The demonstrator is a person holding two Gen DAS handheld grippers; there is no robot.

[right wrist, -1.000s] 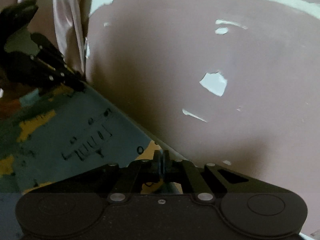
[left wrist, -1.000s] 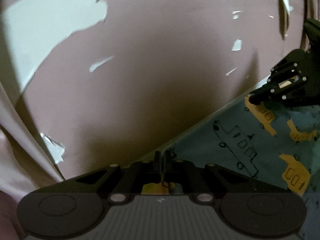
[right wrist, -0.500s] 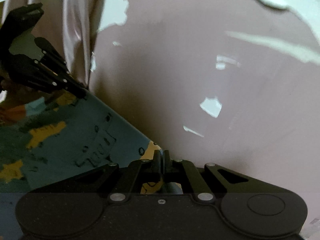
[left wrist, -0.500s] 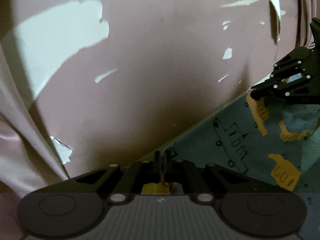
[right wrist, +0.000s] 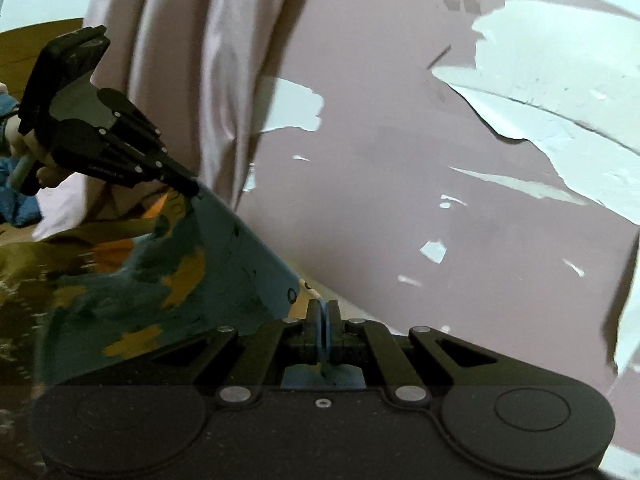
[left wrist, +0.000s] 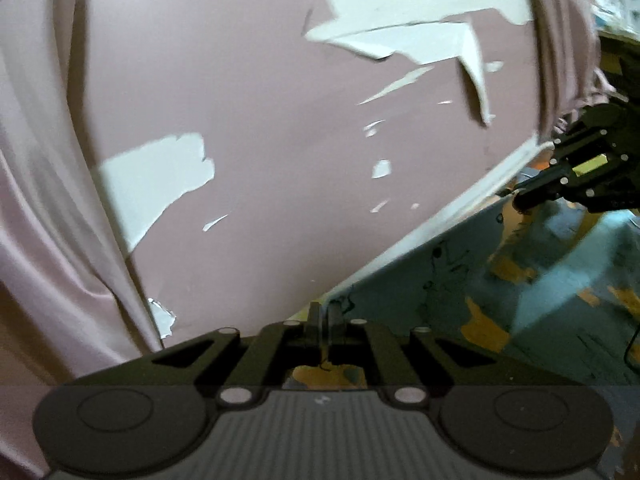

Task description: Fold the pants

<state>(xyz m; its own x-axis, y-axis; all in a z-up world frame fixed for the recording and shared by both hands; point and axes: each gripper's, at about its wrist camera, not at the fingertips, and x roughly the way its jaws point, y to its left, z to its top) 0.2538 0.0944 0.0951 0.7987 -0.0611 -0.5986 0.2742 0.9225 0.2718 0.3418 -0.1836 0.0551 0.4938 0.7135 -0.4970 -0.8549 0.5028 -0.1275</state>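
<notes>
The left gripper is pinching a corner of the pants, its two fingers pressed together on the thin blue cloth at the bottom middle of its own view. The right gripper is doing the same at the other corner, with a strip of blue fabric showing between its closed fingers.

The pants are hanging in the air between the two grippers, stretched so that their top edge is running in a straight line from one claw to the other. The cloth is blue-green with orange-yellow shapes and dark line drawings printed on it; much of the print is smeared by blur, so the drawings cannot be made out for certain. A pale band is lining the held edge in the left view.

In the left view, the right gripper is showing at the far right, its tip closed on the cloth. In the right view, the left gripper is showing at the upper left, with a hand wrapped around its handle.

Behind the pants, a pink wall with peeling paint and pale bare patches is filling most of both views. A pale pink curtain is hanging beside it.
</notes>
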